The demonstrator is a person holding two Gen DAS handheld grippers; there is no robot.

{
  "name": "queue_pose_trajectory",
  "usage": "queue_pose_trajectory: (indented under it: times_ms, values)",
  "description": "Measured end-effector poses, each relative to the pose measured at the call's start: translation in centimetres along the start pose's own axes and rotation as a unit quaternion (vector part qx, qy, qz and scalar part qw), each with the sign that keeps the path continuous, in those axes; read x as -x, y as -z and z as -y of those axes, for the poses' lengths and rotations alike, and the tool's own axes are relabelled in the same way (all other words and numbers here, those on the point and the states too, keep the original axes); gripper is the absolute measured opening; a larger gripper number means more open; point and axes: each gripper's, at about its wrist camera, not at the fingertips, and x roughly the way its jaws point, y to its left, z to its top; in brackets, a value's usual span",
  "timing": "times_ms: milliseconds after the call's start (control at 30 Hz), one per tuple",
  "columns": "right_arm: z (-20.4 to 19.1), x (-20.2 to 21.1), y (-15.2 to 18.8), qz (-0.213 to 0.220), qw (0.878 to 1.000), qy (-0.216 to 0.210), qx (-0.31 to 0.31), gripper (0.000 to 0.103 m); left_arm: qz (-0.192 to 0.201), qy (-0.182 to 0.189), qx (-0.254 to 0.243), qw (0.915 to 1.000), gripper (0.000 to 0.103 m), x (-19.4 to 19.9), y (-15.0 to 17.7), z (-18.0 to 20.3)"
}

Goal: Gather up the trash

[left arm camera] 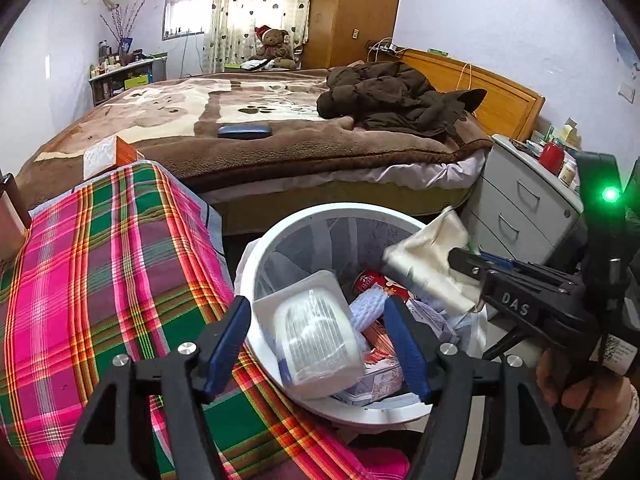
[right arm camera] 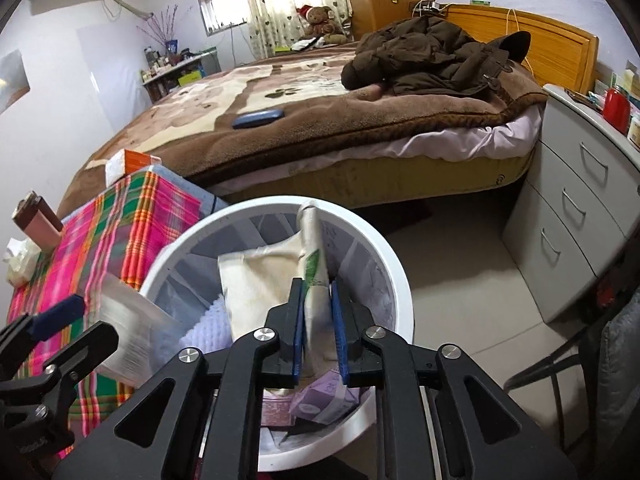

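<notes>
- Left gripper (left arm camera: 318,344) stands wide, its pads clear of the blurred plastic container (left arm camera: 316,336) over the white bin (left arm camera: 256,256).
- Right gripper (right arm camera: 318,330) stands narrow around a cream wrapper (right arm camera: 280,280); contact unclear.

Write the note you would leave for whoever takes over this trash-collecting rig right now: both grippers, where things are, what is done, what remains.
Left gripper: jaws open above the white bin; the clear plastic container lies between them, untouched by the pads, on the trash in the bin.
Right gripper: jaws slightly apart over the bin, the cream wrapper between them, seemingly loose.
Done: both pieces brought to the bin, which already holds other trash.
Left: let the wrapper drop and pull both grippers clear. The crumpled tissue on the plaid cloth may be next.
</notes>
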Motion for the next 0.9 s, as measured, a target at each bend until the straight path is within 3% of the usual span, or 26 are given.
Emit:
queue_pose_trajectory:
  times_ms: [100, 133, 600, 900]
  values:
    - [0.0, 0.3, 0.2, 0.003, 1.0, -0.001, 0.002, 0.045, 0.002, -0.008, 0.003, 1.0, 0.078, 0.1, 0.0, -0.3]
    - [-0.1, 0.4, 0.2, 0.005, 1.0, -0.002, 0.003, 0.046, 0.002, -0.006, 0.006, 1.0, 0.078, 0.2, 0.0, -0.4]
    - [-1.4, 3.1, 1.0, 0.036, 0.999, -0.03, 0.007, 0.047, 0.027, -0.032, 0.023, 0.9989, 0.079, 3.1, 1.2, -1.8]
    - [-3.4, 6.0, 2.9, 0.079, 0.995, -0.049, 0.03, 0.048, 0.057, -0.085, 0.035, 0.9941, 0.082, 6.3, 2.8, -2.9]
